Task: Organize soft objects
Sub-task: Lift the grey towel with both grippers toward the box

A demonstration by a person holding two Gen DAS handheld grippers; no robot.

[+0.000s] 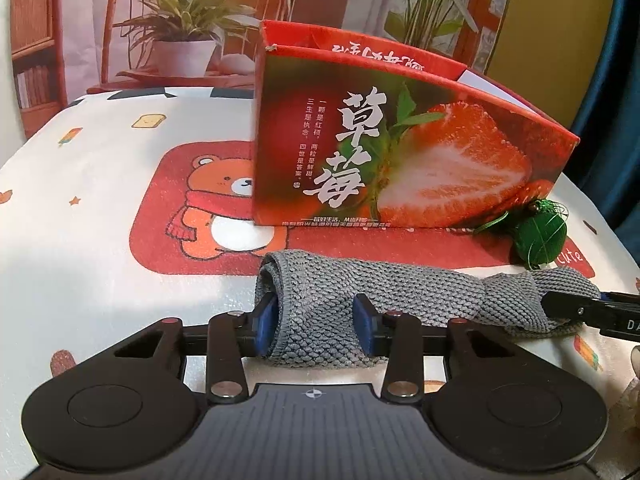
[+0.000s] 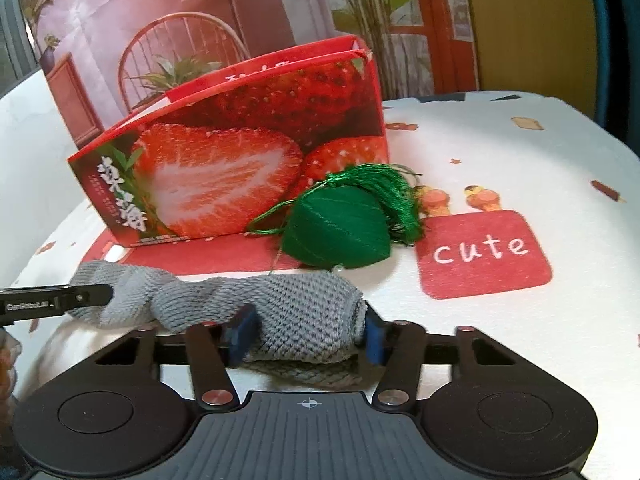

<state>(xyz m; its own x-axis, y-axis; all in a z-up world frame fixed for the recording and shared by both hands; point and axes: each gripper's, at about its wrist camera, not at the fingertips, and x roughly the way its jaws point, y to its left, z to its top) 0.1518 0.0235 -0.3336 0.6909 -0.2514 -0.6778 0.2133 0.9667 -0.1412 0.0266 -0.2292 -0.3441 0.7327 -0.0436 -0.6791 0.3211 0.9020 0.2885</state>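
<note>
On the tablecloth (image 1: 100,240) before the box (image 1: 400,152), the grey cloth (image 1: 400,292) lies rolled, each end pinched between closed jaws: left gripper (image 1: 316,320) on one end, right gripper (image 2: 306,336) on the other. Sound practice: lift both ends level, keeping tension even, clear of the green tassel ball (image 2: 340,228) behind.

- The rolled knit cloth (image 1: 352,304) was grey with a scaly weave.
- The box (image 1: 400,152) was red, printed with strawberries and white characters.
- The tasselled ball (image 2: 340,228) was green.
- The tablecloth (image 1: 100,240) was white, with an orange bear on red.
- The gripper pads (image 1: 267,320) were blue.
</note>
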